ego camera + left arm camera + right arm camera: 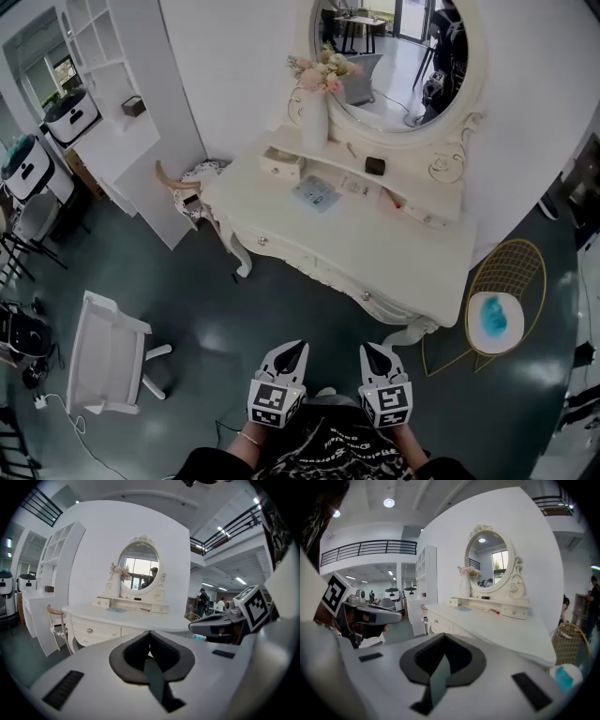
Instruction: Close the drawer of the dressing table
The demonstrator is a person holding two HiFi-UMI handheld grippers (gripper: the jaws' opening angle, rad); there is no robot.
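The white dressing table (412, 248) with an oval mirror (398, 56) stands ahead of me against the wall. On its raised shelf, the small left drawer (281, 164) sticks out forward; it also shows as the small drawer (101, 603) in the left gripper view and the small drawer (453, 602) in the right gripper view. The wide front drawers (281, 248) sit flush. My left gripper (300, 346) and right gripper (367, 348) hang side by side well short of the table, both shut and empty. Each gripper view shows its own jaw tips closed together: left gripper (150, 633), right gripper (443, 635).
A white chair (108, 354) stands on the dark floor at my left. A gold wire stool with a blue cushion (495, 314) stands right of the table. A wooden chair (186, 187) and white shelving (112, 112) lie left of it. A flower vase (317, 108) tops the shelf.
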